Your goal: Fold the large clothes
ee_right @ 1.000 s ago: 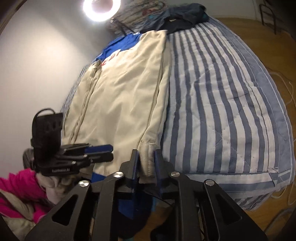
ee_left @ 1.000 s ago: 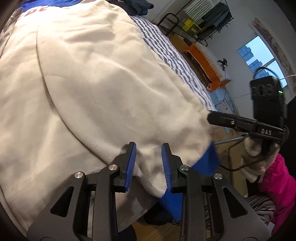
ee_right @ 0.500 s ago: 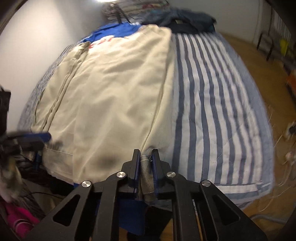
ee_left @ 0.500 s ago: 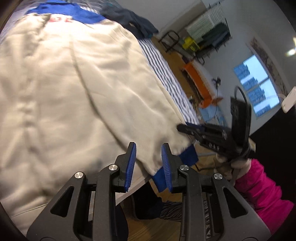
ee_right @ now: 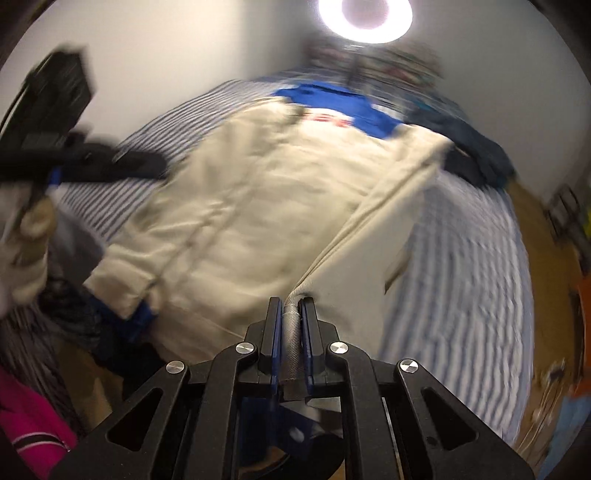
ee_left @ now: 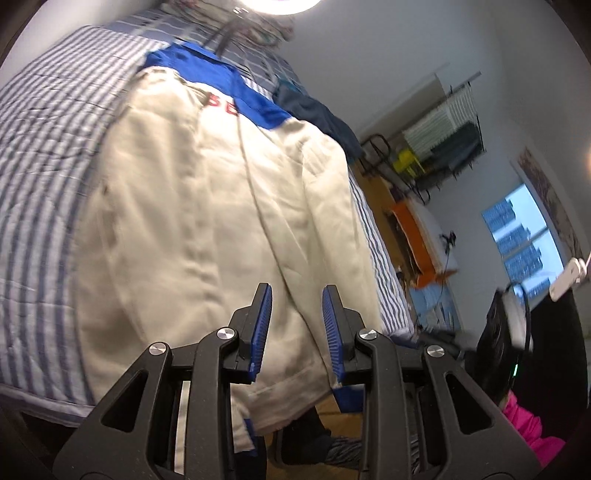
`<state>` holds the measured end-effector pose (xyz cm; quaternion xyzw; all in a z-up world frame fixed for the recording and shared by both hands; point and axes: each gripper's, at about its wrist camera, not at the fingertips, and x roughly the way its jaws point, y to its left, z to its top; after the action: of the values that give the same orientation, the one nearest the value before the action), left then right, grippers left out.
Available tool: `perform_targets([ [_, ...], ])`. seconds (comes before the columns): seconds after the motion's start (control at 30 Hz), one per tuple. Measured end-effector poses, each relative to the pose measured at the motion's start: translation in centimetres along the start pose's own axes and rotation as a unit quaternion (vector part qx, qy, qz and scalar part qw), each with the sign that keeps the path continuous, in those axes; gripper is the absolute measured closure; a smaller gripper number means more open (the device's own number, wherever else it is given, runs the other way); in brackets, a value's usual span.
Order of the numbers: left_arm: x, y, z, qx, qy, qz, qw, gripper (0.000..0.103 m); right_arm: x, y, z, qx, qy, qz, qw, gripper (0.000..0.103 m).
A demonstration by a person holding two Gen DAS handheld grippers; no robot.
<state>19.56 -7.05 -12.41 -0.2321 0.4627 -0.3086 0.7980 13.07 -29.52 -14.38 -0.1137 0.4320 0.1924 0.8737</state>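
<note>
1. a cream jacket (ee_left: pixel 207 229) with blue shoulders and red lettering lies spread along the striped bed (ee_left: pixel 40 177), its hem hanging over the near edge.
2. the right tongs (ee_right: pixel 291 314) are clamped tight on a ribbed cuff (ee_right: pixel 292 332) of the jacket.
3. the left tongs (ee_left: pixel 297 306) stand partly open above the hem, gripping nothing.
4. a ring light (ee_right: pixel 365 14) glares above the bed's far end.

right wrist view is smeared with motion blur: the left gripper (ee_right: pixel 110 166) is a dark streak, its fingers unreadable. red lettering on the jacket (ee_right: pixel 258 206) can't be read. the bed (ee_left: pixel 40 155) runs off frame.
</note>
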Motion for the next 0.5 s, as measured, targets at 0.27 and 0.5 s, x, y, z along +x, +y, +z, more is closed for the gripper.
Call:
perform_targets([
  [0.27,-1.7,3.2,0.2,-0.027,-0.017,0.020,0.9993,0.076,5.2,6.8,-0.5,-0.122,0.059,0.012,0.991,0.094],
  [0.5,0.3,4.4,-1.9,-0.038,0.024,0.028,0.9986,0.076,3.5,2.7,0.4,-0.017,0.065,0.144,0.987,0.077],
])
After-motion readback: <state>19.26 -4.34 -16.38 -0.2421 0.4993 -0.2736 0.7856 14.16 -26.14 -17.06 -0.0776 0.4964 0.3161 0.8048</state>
